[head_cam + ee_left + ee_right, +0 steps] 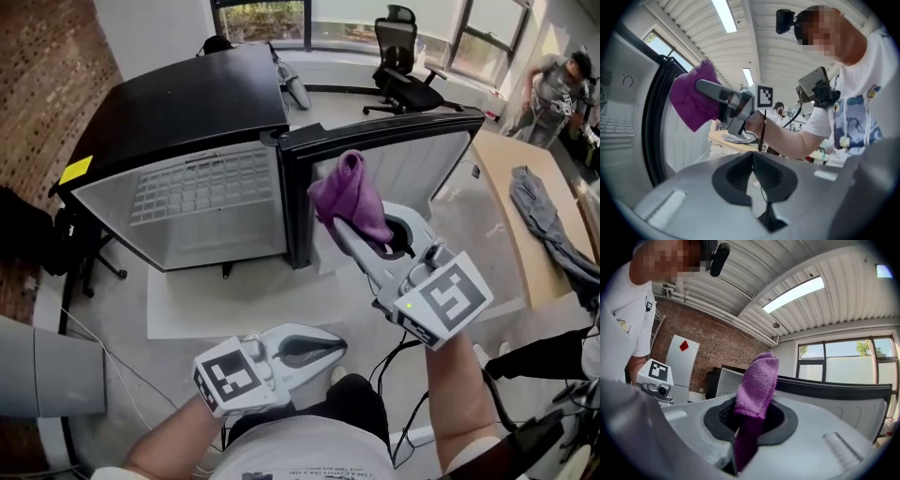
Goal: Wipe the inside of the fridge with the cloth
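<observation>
Grey floor backs both tools: the right gripper pinches the purple cloth just before the fridge and its open door. The left gripper hangs low, jaws pressed together on nothing. Wiping seems not yet begun, with the whole interior left.

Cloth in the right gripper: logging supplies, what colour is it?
The cloth is purple, clearest in the right gripper view.

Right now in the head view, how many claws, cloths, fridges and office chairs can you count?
Claws: 2, left claw and right claw
Purple cloth: 1, gripped in the right claw
Black mini fridge: 1, door open
Office chair: 1
Total: 5
</observation>
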Tool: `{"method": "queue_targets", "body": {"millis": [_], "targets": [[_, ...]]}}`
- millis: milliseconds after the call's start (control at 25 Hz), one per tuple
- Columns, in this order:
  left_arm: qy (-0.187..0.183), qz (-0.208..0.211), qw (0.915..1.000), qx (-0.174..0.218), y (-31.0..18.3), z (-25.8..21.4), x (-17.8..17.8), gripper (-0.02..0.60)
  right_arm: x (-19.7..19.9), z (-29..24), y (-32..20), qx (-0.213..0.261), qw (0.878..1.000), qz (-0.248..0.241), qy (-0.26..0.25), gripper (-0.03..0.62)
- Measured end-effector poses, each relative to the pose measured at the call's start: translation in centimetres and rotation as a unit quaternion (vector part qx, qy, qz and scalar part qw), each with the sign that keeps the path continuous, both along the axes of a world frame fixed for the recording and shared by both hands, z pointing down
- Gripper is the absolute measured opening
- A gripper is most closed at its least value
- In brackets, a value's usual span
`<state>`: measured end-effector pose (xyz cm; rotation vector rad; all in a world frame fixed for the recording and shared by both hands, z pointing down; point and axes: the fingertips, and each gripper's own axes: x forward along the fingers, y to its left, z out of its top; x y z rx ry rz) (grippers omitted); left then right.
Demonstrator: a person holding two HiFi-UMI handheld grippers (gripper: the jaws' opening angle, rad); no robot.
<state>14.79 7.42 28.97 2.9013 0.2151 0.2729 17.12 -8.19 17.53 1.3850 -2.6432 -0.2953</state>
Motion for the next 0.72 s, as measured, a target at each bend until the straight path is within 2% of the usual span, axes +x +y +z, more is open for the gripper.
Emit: {"method": "queue_targets", "body": {"millis": [80,160,240,320,440,560,720], "targets": [[-0.004,-0.008,0.9999,0.007,0.1,0.5,0.5,0.006,0.2,-0.2,-0.8,0.000,1.000,-0.016,-0.006,0.060],[-0.008,-0.037,0.9993,0.002,-0.1,0.4,1.3,0.006,0.5,-0.4,-1.3,-0.001,0.999,-0.037,-0.008,0.060],[-0.003,-0.062,0.9981,-0.004,-0.4,0.0,2.6,0.006,1.1,-0.8,-2.1,-0.001,0.998,-0.056,-0.002,0.060],[0.003,-0.069,0.9975,-0.010,0.1,-0.3,4.0,0.006,1.8,-0.7,-2.8,-0.004,0.997,-0.072,0.003,0.060],[0.000,-0.079,0.9968,-0.004,0.2,-0.4,5.8,0.006,3.5,-0.6,-4.0,-0.001,0.997,-0.078,0.006,0.058],[-0.005,-0.109,0.9940,-0.011,0.0,-0.6,6.8,0.006,4.8,-0.4,-4.7,0.001,0.997,-0.083,0.009,0.058],[-0.006,-0.121,0.9927,-0.003,-0.2,0.0,7.9,0.006,7.2,0.2,-5.8,-0.008,0.997,-0.072,0.015,0.060]]}}
